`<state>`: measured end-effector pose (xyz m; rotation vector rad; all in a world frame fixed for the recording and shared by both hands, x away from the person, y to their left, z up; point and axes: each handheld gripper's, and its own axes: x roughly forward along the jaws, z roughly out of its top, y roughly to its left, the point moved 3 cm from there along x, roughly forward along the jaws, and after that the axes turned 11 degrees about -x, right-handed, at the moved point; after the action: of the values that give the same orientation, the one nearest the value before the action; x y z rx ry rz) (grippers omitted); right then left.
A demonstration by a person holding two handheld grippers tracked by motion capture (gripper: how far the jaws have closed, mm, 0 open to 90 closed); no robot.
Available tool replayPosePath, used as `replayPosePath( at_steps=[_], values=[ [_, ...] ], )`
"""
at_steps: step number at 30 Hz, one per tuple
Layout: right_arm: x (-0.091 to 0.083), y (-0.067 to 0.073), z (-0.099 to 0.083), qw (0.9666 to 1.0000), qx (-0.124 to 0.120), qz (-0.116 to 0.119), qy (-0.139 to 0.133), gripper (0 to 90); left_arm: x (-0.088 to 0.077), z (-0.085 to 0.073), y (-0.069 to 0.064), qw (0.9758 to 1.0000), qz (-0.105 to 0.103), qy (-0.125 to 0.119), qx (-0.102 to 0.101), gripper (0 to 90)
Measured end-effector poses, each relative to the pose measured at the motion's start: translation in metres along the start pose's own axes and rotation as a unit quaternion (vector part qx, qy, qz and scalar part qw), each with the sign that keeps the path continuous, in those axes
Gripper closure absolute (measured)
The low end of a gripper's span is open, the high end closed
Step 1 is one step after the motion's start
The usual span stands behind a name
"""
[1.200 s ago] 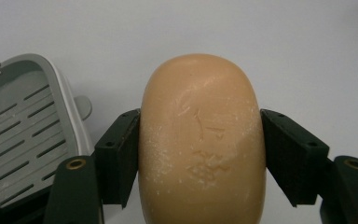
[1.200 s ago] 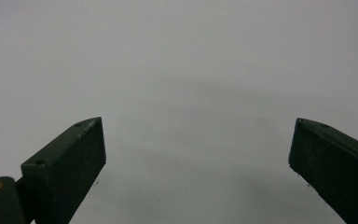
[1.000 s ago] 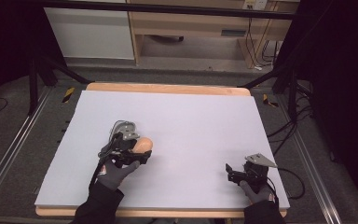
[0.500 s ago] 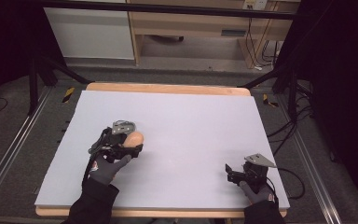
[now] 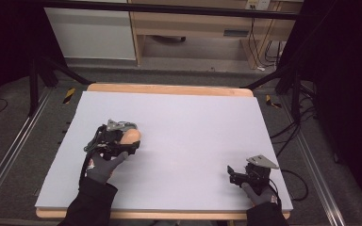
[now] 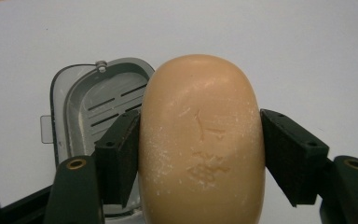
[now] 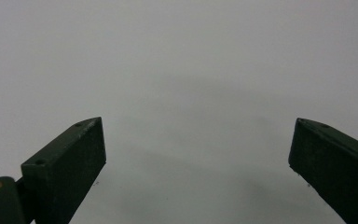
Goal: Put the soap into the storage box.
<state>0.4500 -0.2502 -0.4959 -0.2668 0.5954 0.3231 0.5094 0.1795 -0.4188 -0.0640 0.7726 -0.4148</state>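
A tan oval bar of soap sits clamped between the two black jaws of my left gripper, held above the white table. In the high view the soap shows at the left half of the table. Just behind it and to the left lies a grey soap dish with slotted ribs, open side up; the same dish peeks out past the gripper. My right gripper rests near the table's front right, jaws wide apart with nothing between them; its fingers frame bare white surface.
The white table top has a wooden edge. Black frame legs and cables stand on the floor at both sides. A wooden cabinet is beyond the far edge.
My left gripper with the soap has shifted left and slightly away across the table, toward the soap dish. The right gripper has stayed put.
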Motion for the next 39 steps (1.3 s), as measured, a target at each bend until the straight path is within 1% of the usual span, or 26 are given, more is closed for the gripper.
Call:
replayPosePath(
  at_steps=[4, 7, 10, 16, 21, 26, 27, 29, 30, 39],
  values=[
    [0.000, 0.000, 0.000, 1.0000, -0.003, 0.000, 0.000, 4.1, -0.001, 0.003, 0.004, 1.0000, 0.003, -0.001, -0.001, 32.2],
    [0.001, 0.000, 0.000, 1.0000, -0.003, -0.001, 0.001, 4.1, 0.000, 0.006, 0.006, 1.0000, 0.006, -0.003, -0.007, 32.2],
    [0.001, -0.001, 0.000, 1.0000, -0.003, -0.001, 0.001, 4.1, 0.001, 0.008, 0.009, 0.9999, 0.005, -0.002, -0.009, 32.2],
    [0.001, 0.000, 0.000, 1.0000, -0.004, -0.001, 0.002, 4.1, 0.000, 0.017, 0.015, 0.9998, 0.004, -0.009, -0.020, 32.2],
    [0.002, 0.000, 0.000, 1.0000, -0.003, -0.001, 0.004, 4.1, 0.002, 0.021, 0.027, 0.9994, 0.004, -0.011, -0.031, 32.2],
    [0.002, 0.000, 0.000, 1.0000, -0.002, 0.000, 0.004, 4.1, 0.006, 0.021, 0.037, 0.9992, 0.011, -0.008, -0.039, 32.2],
    [0.002, 0.000, -0.001, 1.0000, -0.004, -0.002, 0.004, 4.1, 0.007, 0.021, 0.038, 0.9990, 0.010, -0.009, -0.042, 32.2],
    [0.002, 0.000, -0.001, 1.0000, -0.003, -0.002, 0.004, 4.2, 0.008, 0.021, 0.039, 0.9992, 0.010, -0.004, -0.040, 32.2],
    [0.002, 0.000, -0.001, 1.0000, -0.003, -0.002, 0.004, 4.1, 0.010, 0.020, 0.038, 0.9991, 0.010, -0.005, -0.042, 32.2],
    [0.002, 0.000, -0.001, 1.0000, -0.003, -0.002, 0.004, 4.1, 0.018, 0.022, 0.035, 0.9993, 0.010, 0.000, -0.036, 32.2]
  ],
)
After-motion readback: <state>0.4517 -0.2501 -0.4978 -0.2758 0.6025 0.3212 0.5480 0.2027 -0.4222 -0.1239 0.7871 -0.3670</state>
